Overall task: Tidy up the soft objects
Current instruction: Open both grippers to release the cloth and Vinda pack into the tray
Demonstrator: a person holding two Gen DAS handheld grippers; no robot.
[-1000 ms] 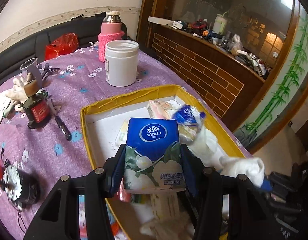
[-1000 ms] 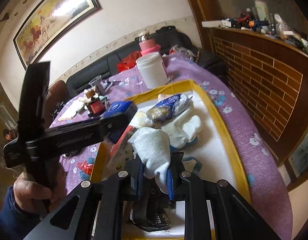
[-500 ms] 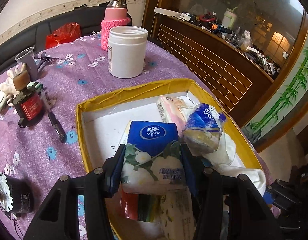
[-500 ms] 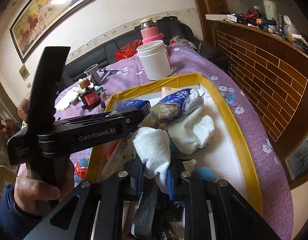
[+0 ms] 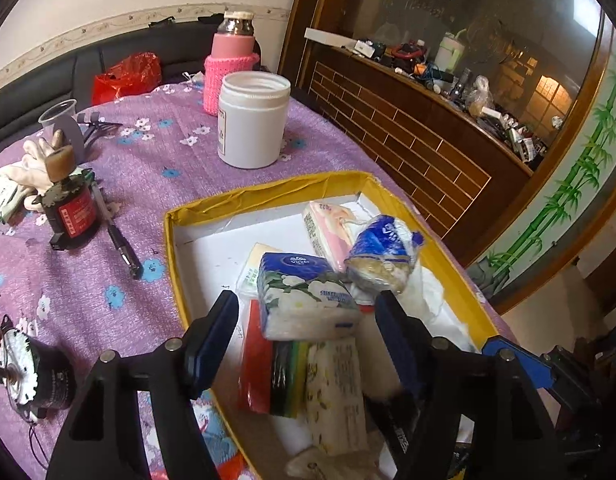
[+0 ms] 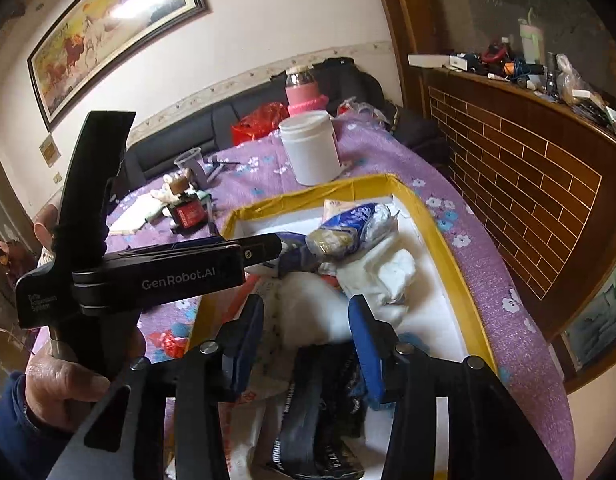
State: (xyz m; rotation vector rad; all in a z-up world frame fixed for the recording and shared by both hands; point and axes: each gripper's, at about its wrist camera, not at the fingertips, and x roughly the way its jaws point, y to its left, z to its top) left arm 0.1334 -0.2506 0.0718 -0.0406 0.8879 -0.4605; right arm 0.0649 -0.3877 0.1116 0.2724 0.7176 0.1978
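Note:
A yellow-rimmed box (image 5: 268,194) on the purple table holds soft things. My left gripper (image 5: 306,312) is open; the blue Vinda tissue pack (image 5: 304,296) lies free between its jaws, on a red and green pack (image 5: 268,376) and a floral tissue pack (image 5: 336,392). A pink tissue pack (image 5: 328,232) and a blue bagged item (image 5: 382,252) lie behind. My right gripper (image 6: 306,320) is open; a blurred white sock (image 6: 308,312) sits between its jaws, above black fabric (image 6: 320,400). The left gripper (image 6: 264,254) crosses the right wrist view.
A white jar (image 5: 252,120) and pink-sleeved bottle (image 5: 232,68) stand beyond the box (image 6: 436,232). A red-labelled ink bottle (image 5: 68,208), pen (image 5: 120,240), cup (image 5: 60,120) and black round gadget (image 5: 32,376) lie left. A brick-patterned counter (image 5: 408,136) runs along the right.
Both grippers have opened. The Vinda tissue pack dropped from my left gripper into the box, and the white sock left my right gripper's hold. Both grippers moved closer over the box.

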